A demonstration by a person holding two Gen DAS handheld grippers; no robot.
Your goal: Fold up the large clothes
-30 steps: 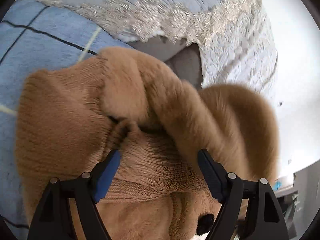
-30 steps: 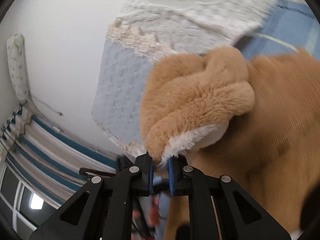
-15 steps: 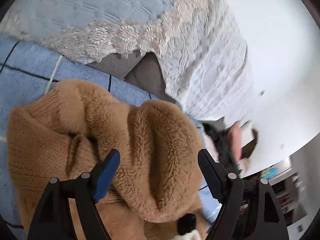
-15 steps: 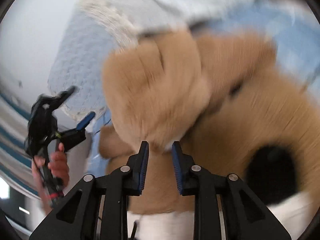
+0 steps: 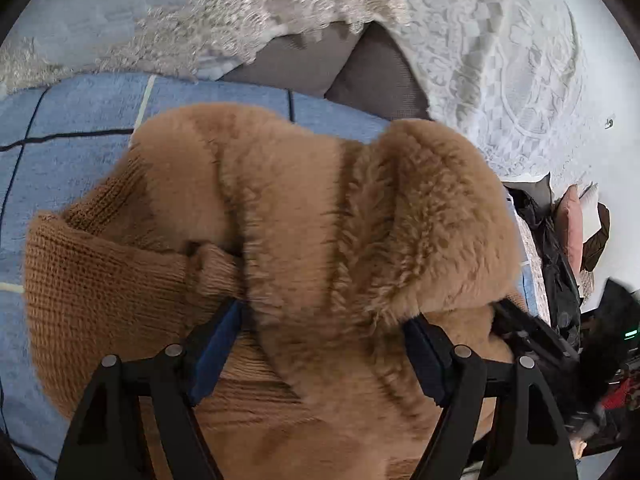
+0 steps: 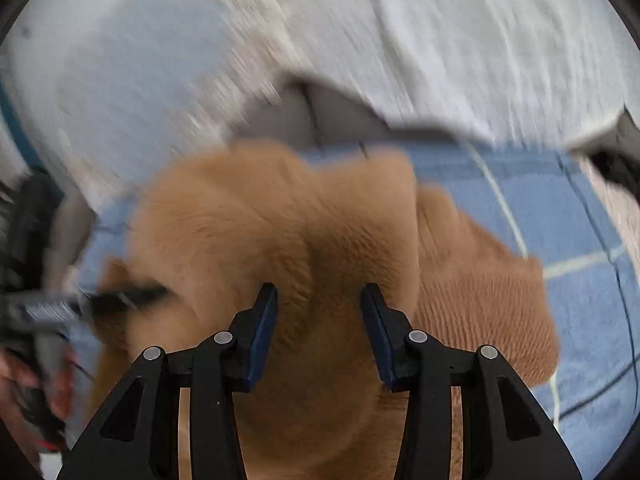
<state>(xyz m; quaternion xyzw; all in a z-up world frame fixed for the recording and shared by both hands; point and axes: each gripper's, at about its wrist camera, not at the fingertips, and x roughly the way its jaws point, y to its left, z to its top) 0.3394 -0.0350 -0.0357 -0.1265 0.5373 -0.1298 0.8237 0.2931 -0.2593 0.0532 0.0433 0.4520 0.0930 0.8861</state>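
**Two open grippers over a soft brown garment**

Both the left gripper (image 5: 320,344) and right gripper (image 6: 318,328) have jaws spread, gripping nothing. The brown garment (image 5: 320,220) lies bunched just ahead of them on the blue blanket (image 5: 80,112). It looks soft, bulky and limp; the knit hem (image 5: 100,280), left of the left jaws, seems the firmest hold.

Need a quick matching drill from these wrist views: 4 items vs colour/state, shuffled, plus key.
Items:
1. fleece garment
2. checked cover
3. lace throw
4. right tongs

Descriptions:
A. pale grey-white, patterned
B. open, jaws apart
C. tan, fuzzy with knit cuffs
D. blue with thin lines

Pairs: 1-C, 2-D, 3-A, 4-B
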